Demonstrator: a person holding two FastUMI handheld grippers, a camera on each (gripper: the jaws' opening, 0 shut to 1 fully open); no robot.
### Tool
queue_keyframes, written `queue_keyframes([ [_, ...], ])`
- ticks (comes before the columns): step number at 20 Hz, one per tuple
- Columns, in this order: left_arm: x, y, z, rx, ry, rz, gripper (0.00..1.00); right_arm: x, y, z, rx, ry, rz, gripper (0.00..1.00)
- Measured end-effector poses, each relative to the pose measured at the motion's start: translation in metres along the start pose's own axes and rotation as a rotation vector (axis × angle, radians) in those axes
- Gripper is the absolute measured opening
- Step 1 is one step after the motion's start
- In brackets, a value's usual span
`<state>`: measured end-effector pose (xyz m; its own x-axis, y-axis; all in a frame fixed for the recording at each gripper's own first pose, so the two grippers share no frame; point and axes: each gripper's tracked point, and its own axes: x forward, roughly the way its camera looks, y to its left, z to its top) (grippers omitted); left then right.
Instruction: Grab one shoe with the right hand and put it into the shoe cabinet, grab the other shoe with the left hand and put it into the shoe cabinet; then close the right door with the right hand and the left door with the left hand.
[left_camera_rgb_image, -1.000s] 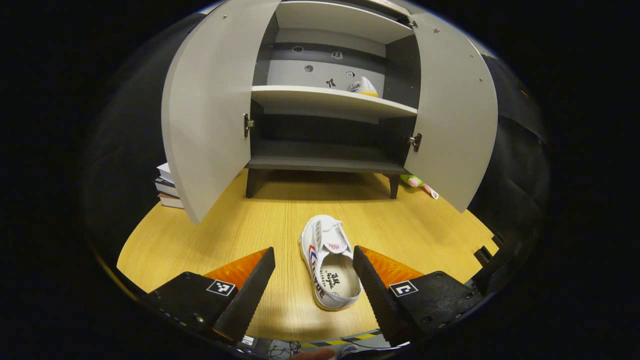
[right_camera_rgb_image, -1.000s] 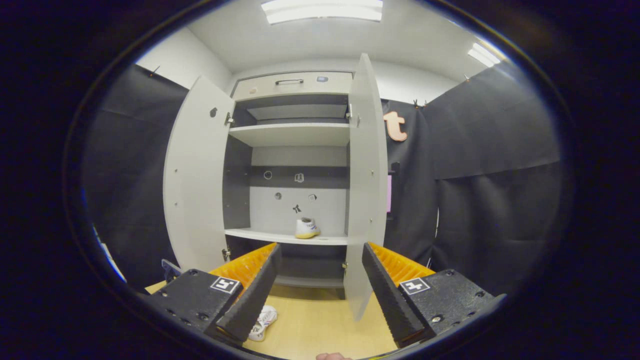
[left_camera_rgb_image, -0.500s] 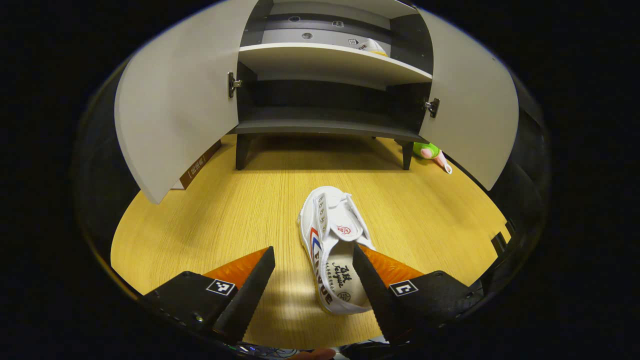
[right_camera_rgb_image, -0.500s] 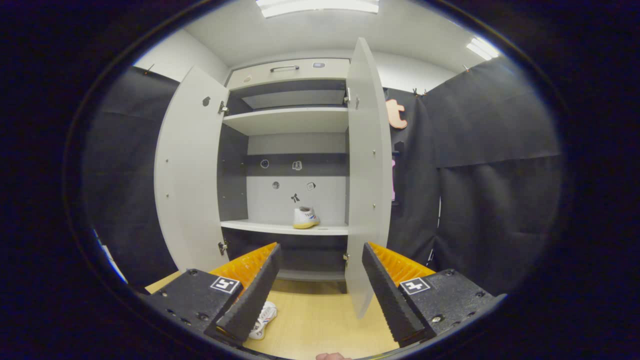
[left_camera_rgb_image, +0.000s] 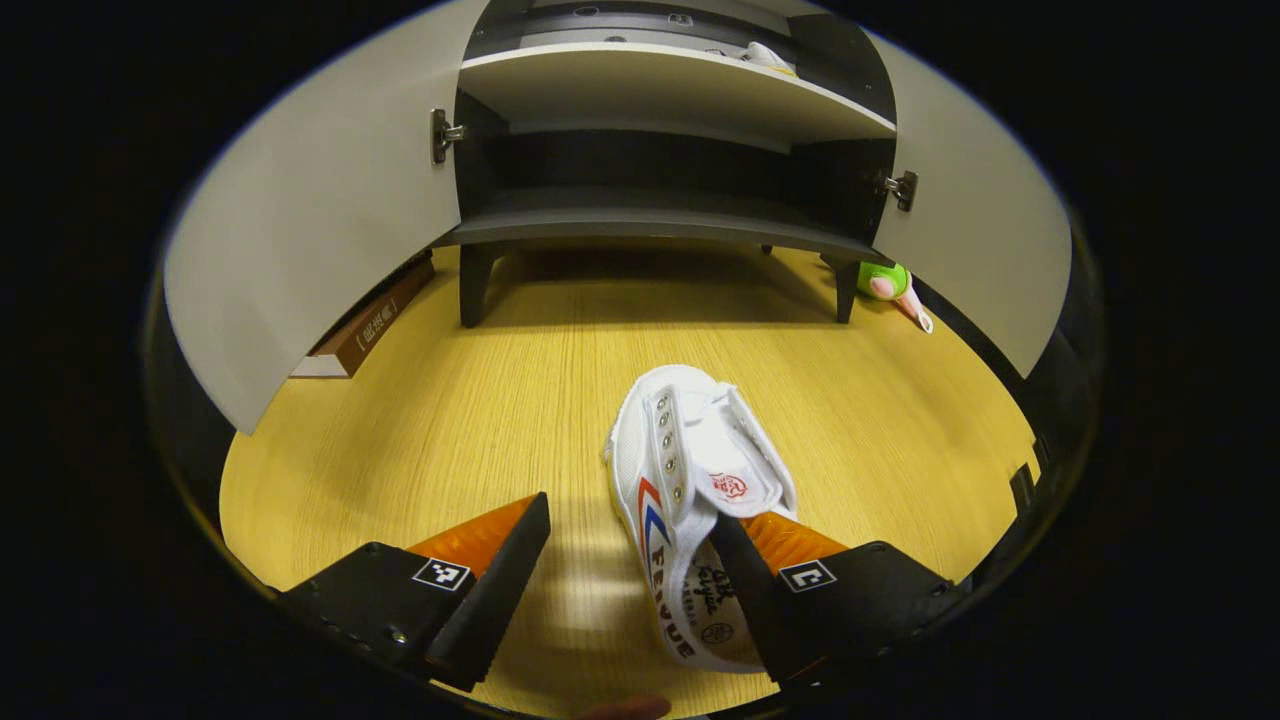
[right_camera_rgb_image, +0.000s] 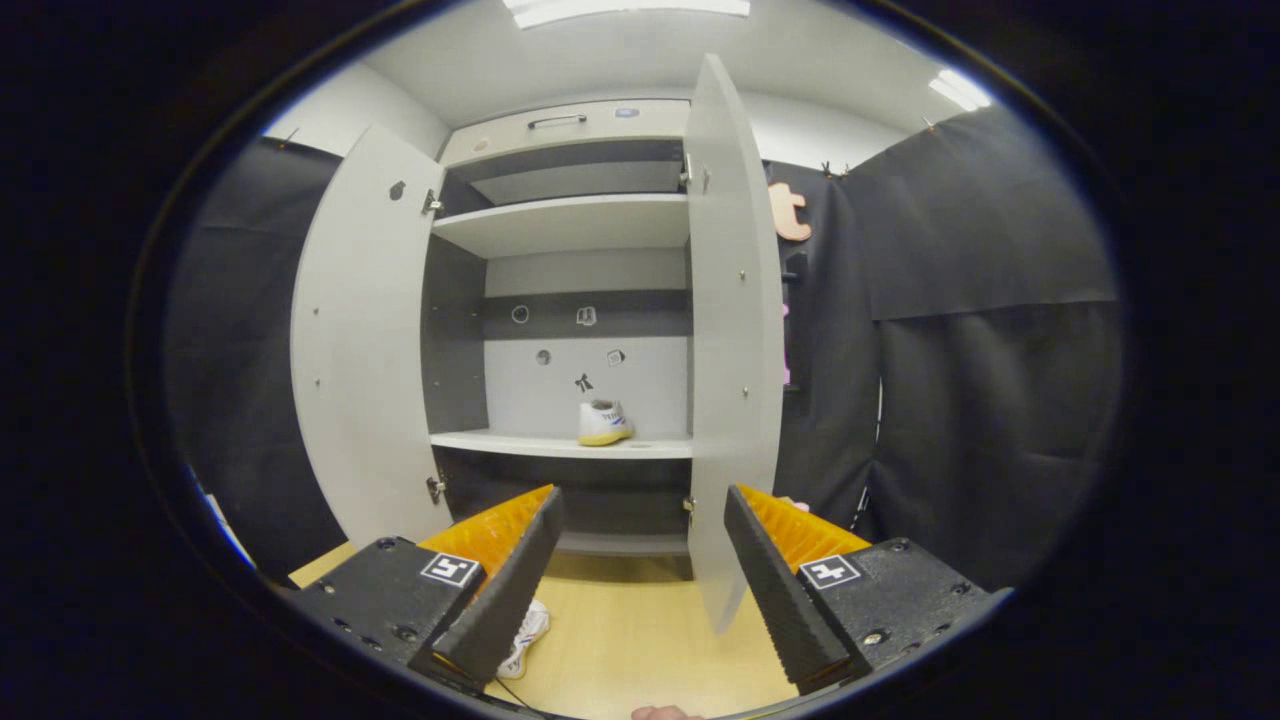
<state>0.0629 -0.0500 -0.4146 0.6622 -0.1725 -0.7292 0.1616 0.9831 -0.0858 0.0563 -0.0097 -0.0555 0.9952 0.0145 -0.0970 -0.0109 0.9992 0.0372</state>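
While the left gripper hangs low over the wooden floor, its two fingers stand wide apart, with nothing squeezed between them. A white shoe lies flat on the floor with its toe pointing toward the shoe cabinet. One finger of this gripper sits over the heel end of the shoe, right at the hole where a foot goes in. You cannot tell if that finger touches the shoe. The other finger is off to the side, over bare floor. Both cabinet doors stand open: the left door and the right door swing out on each side. A brown book lies on the floor under the left door, and a green and pink toy lies near a cabinet leg. In the right gripper view, the right gripper is up higher and faces the open cabinet, fingers apart and holding nothing. A second shoe stands on a white shelf inside the cabinet, near the right door.
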Motion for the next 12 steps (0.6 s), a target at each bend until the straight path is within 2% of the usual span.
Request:
queue_keyframes([
  [6,0.022,0.004,0.001,0.003,0.047,-0.005,0.96,0.011,-0.003,-0.007,0.009,0.021,-0.005,1.00],
  [12,0.030,0.002,0.005,-0.001,0.039,-0.031,0.96,0.020,0.001,-0.014,0.003,0.041,0.003,1.00],
])
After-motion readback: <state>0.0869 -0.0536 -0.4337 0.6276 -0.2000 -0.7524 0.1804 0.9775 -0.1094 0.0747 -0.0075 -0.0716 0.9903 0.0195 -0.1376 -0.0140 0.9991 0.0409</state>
